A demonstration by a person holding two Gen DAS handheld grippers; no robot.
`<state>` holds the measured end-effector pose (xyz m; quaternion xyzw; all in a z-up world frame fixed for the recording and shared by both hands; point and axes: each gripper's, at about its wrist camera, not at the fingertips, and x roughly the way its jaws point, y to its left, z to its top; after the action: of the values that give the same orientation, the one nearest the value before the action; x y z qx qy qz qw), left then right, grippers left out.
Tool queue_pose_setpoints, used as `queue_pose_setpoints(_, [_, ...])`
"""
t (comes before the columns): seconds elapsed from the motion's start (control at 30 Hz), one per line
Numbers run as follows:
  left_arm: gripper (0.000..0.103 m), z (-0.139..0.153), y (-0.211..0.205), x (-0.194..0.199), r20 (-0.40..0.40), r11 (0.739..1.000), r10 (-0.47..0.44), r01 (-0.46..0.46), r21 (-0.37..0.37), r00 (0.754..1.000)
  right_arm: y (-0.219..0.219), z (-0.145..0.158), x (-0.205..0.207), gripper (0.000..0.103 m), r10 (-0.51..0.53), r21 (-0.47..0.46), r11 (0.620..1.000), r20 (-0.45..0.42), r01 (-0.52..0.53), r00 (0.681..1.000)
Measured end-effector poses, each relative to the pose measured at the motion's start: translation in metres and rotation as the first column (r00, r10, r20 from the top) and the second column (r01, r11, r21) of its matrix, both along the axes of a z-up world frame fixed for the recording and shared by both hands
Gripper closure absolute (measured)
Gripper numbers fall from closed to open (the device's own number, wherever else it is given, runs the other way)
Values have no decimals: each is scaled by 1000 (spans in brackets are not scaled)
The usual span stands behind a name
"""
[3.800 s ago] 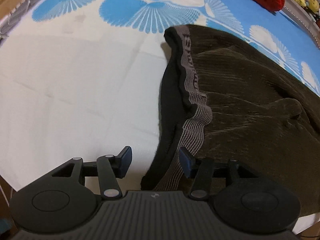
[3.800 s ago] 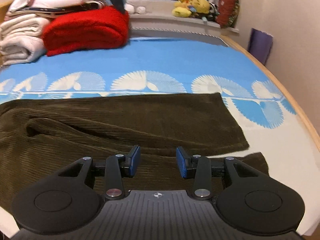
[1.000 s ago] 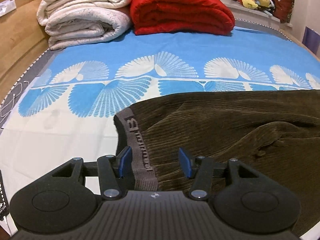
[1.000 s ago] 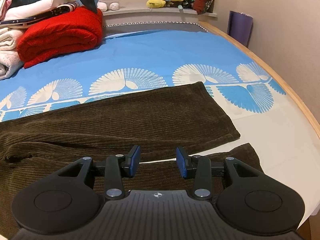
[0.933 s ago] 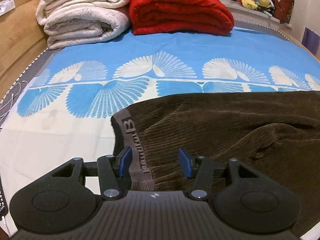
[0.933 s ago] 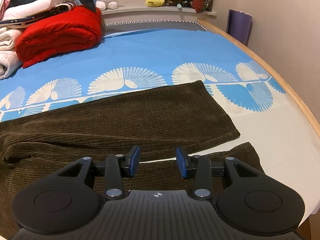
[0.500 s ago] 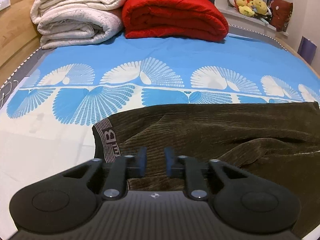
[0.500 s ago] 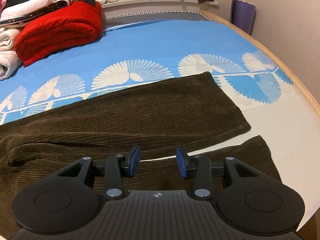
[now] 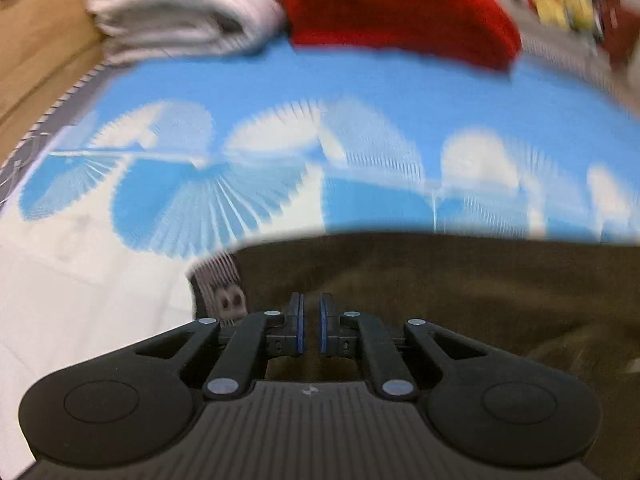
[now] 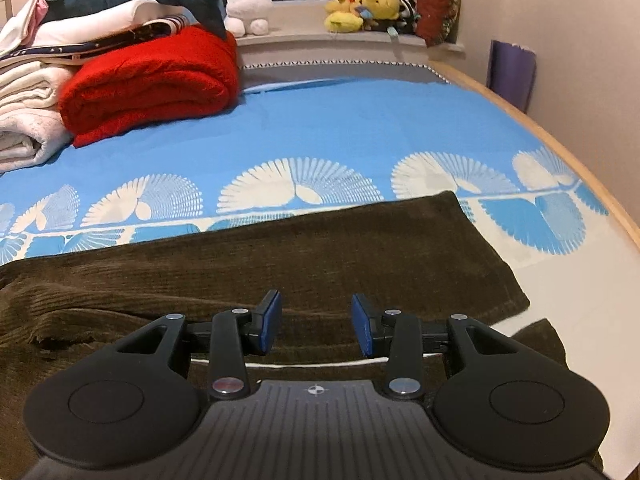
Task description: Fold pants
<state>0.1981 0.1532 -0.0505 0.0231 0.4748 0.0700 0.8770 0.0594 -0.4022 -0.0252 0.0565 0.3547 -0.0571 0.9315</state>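
Dark brown corduroy pants (image 10: 304, 256) lie spread across the bed, legs running to the right. In the left wrist view the pants (image 9: 460, 280) fill the lower right, with the grey striped waistband (image 9: 222, 288) at the left. My left gripper (image 9: 310, 324) is closed on the pants' near waist edge, pads almost together; the view is motion-blurred. My right gripper (image 10: 316, 324) is open and empty, hovering over the gap between the far leg (image 10: 400, 248) and the near leg (image 10: 536, 344).
A folded red blanket (image 10: 152, 80) and white quilts (image 10: 28, 120) are stacked at the back left. Plush toys (image 10: 360, 8) sit on the sill. The wooden bed edge (image 10: 560, 144) and wall run along the right. Blue-and-white sheet (image 10: 360, 136) lies beyond the pants.
My left gripper has closed from wide open onto the pants' waist edge and is now moving, blurring its view. My right gripper stays open and has shifted slightly.
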Motion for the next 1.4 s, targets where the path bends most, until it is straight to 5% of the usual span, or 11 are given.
queue_pose_setpoints(0.1, [94,-2,-8,17,55,998,-51,49,37,997,0,4,1,63,-8,-5,1000,35,9,999])
queue_pose_setpoints(0.17, [83,-3,-9,27,77,998,-56,53,32,995,1,8,2,63,5,-7,1000,62,-5,998])
queue_pose_setpoints(0.23, [61,-9,-10,40,72,998,-52,50,24,996,3,10,5,63,16,-20,1000,82,-15,997])
queue_pose_setpoints(0.43, [46,-38,-17,71,17,991,-72,69,111,997,11,3,21,63,21,-63,998,65,-17,998])
queue_pose_setpoints(0.7, [37,-61,-18,87,-20,986,-115,117,121,993,21,-8,35,63,38,-84,996,31,-35,999])
queue_pose_setpoints(1.2, [37,-69,-17,97,-32,984,-139,141,106,990,28,-16,43,63,44,-99,994,1,-44,999])
queue_pose_setpoints(1.27, [40,-69,-17,98,-30,983,-154,156,99,988,28,-16,43,63,45,-103,994,-2,-45,999])
queue_pose_setpoints(1.3, [52,-70,-17,97,-30,981,-170,172,91,985,28,-16,42,63,45,-105,993,-4,-45,999])
queue_pose_setpoints(1.33, [80,-70,-17,97,-35,978,-190,192,79,981,28,-17,42,63,45,-108,993,-5,-45,999])
queue_pose_setpoints(1.4, [95,-69,-18,95,-45,974,-205,208,91,978,27,-17,40,63,43,-113,993,-8,-43,999])
